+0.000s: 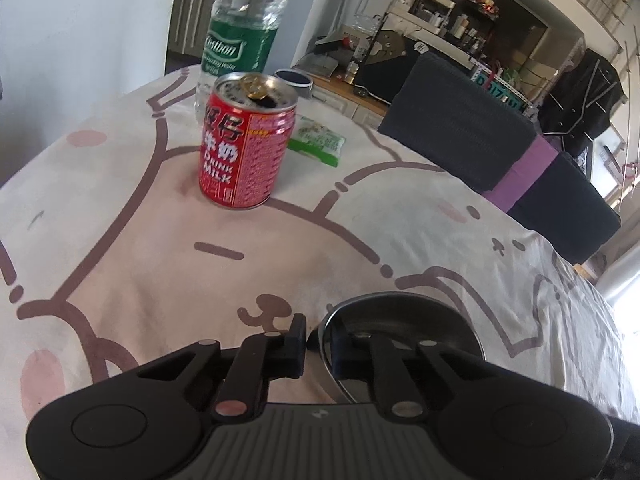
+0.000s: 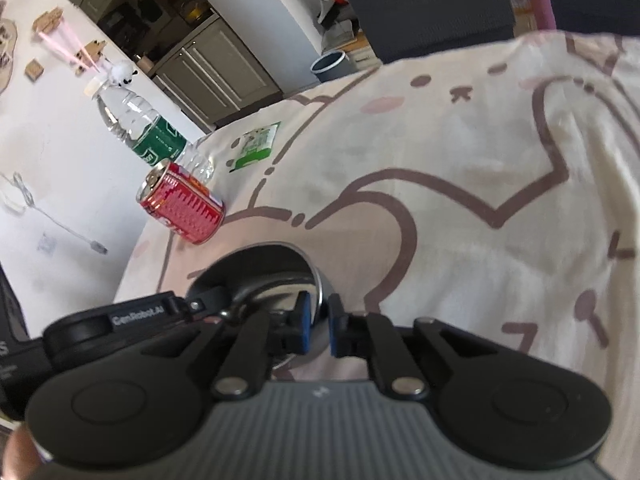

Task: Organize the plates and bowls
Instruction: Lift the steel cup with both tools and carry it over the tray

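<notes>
Two drinks (image 1: 247, 142) beyond steel bowl (image 1: 400, 320)

Shiny metal bowl (image 1: 400, 320) on soft matt cloth (image 1: 160, 280) (cartoon print), glossy metal can (image 1: 244, 148), clear plastic bottle (image 1: 244, 20).

The left gripper (image 1: 319, 344) pinches the near rim of a metal bowl (image 1: 420, 312) on the tablecloth (image 1: 160, 288). Beyond the bowl stands a red can (image 1: 244, 144), a water bottle (image 1: 244, 24) behind it.
</notes>
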The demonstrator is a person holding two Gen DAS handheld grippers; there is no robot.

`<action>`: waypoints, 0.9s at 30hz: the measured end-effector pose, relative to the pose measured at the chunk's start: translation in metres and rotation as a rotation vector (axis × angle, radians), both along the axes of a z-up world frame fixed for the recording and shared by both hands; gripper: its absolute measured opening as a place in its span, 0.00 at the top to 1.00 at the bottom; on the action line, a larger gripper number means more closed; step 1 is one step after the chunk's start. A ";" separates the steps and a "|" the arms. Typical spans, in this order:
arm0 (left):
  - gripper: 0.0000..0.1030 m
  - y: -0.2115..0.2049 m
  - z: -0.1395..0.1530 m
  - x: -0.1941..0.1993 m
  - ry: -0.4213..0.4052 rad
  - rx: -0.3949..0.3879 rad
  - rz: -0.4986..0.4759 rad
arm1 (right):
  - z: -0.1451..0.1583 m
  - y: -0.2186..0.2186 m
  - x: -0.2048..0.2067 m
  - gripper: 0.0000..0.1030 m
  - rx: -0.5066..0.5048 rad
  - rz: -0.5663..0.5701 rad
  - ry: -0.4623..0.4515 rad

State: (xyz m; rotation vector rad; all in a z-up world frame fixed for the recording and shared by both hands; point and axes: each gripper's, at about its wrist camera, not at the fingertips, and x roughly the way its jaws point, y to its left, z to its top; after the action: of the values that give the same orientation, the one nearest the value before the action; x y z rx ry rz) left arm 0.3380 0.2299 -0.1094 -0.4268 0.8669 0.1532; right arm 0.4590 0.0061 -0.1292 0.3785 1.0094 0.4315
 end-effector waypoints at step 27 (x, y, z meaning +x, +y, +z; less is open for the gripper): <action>0.89 -0.145 0.087 -0.103 -0.146 0.011 -0.310 | 0.094 -0.138 -0.127 0.95 -0.019 -0.065 -0.173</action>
State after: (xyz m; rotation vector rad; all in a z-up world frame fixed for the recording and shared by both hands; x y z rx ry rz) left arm 0.2348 0.0846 -0.0220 -0.2853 0.7778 -0.1572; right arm 0.3324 -0.1320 -0.0347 0.3497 0.8305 0.3892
